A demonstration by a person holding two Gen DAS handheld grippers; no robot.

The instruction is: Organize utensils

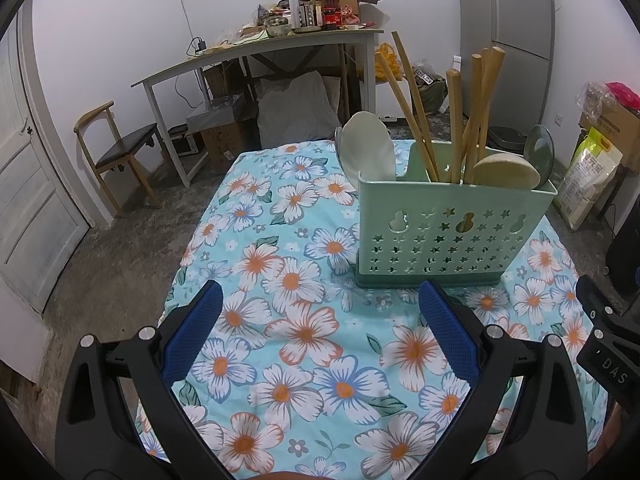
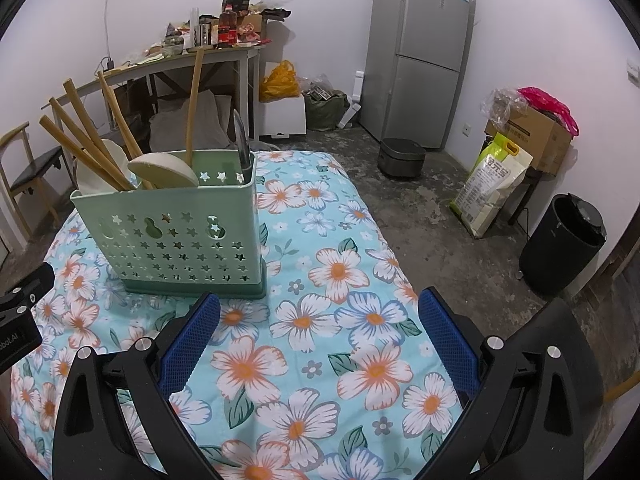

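Utensils, wooden-handled spoons and chopsticks (image 1: 416, 120), stood upright in the pale green perforated plastic caddy (image 1: 448, 232) on the floral-clothed bench (image 1: 304, 336), ahead-right of the empty, spread-open left hand-held gripper (image 1: 320, 328) and ahead-left of the equally open right hand-held gripper (image 2: 320, 332); both sat about equally near.

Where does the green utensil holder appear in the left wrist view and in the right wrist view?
Left wrist: the green utensil holder stands right of centre, beyond the right fingertip.
Right wrist: the holder stands left of centre, beyond the left fingertip.
Shared landmark: the grey refrigerator against the back wall.
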